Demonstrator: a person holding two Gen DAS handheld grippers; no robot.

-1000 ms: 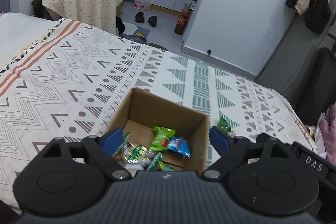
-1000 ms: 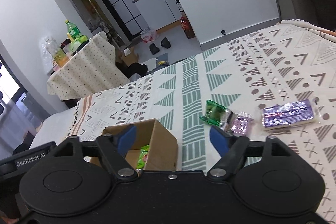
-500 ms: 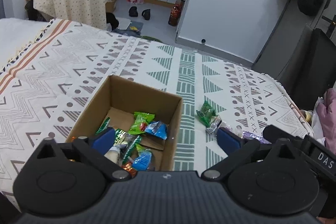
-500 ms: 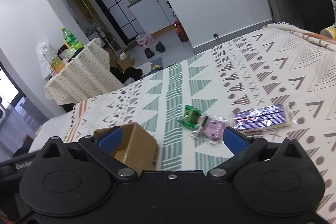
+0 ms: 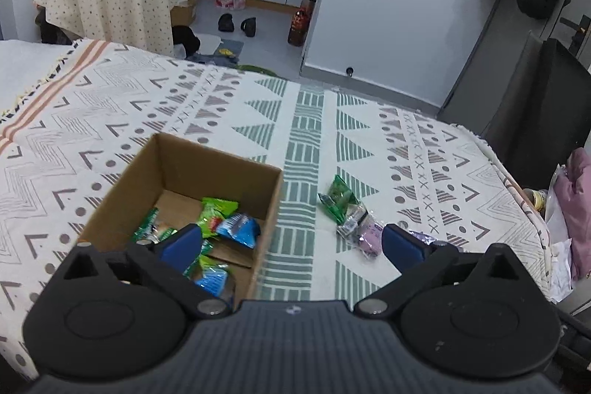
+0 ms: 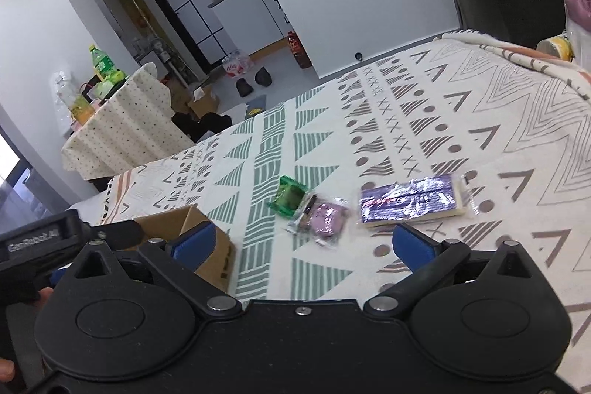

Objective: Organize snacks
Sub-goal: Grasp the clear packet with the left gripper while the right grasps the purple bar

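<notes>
- Your left gripper (image 5: pixel 291 246) hangs over the near right corner of the cardboard box (image 5: pixel 221 168), fingers spread wide and holding nothing — a sensible spot, since it covers both the box and the loose snacks beside it.
- The box sits open-topped on the patterned bed cover (image 5: pixel 110 106) so packets can be dropped straight in. Several green and blue packets (image 5: pixel 236 228) already lie on its floor.
- Your right gripper (image 6: pixel 303 242) is also wide open and empty, aimed at the three snacks left outside the box: a green packet (image 6: pixel 290 196), a purple packet (image 6: pixel 325 218) touching it, and a flat purple bar (image 6: pixel 410 200) just beside them.
- Those three lie well within reach to the right of the box, which is probably why the right gripper faces them; I judge the sorting mostly done, with these the remainder.
- The green and purple packets overlap, so closing on one could drag the other — pick the edge that lies free.
- The bar is flat against soft fabric; expect the fingers to press into the cover before they get a hold.
</notes>
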